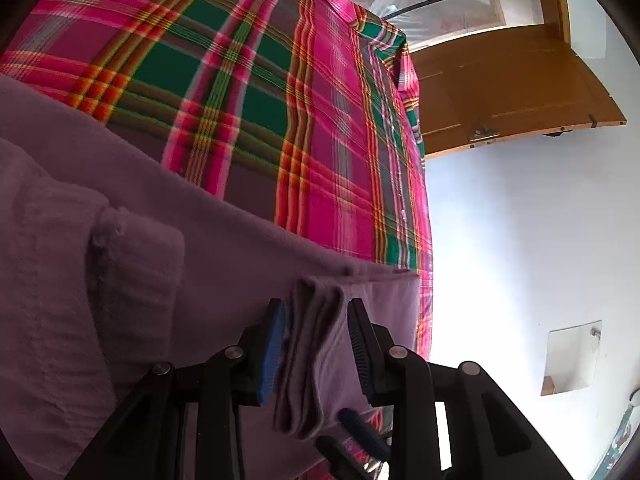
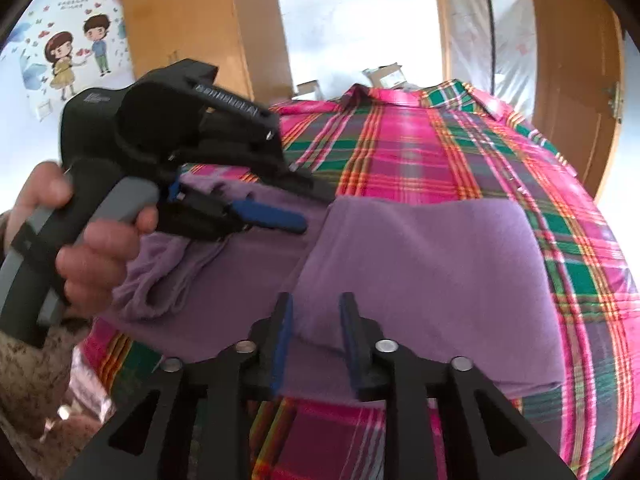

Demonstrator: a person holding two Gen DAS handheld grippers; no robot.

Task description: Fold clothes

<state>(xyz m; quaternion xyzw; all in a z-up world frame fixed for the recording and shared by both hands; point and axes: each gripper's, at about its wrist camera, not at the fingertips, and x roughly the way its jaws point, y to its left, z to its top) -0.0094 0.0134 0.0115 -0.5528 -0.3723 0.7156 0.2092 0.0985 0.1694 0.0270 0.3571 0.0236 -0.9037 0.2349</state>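
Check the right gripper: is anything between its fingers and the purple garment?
Nothing visible. The right gripper is open, straddling the purple garment edge on the plaid sheet. The left gripper grips the garment's far side, clear of it.

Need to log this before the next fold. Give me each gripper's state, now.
Left gripper: shut on a bunched fold of the purple garment.
Right gripper: open, over the garment's near edge, holding nothing.

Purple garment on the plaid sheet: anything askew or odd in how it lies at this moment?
Mostly neat: the purple garment lies flat on the plaid sheet. One part is bunched in loose folds between the left gripper pads, not flat with the rest. The right gripper is open.
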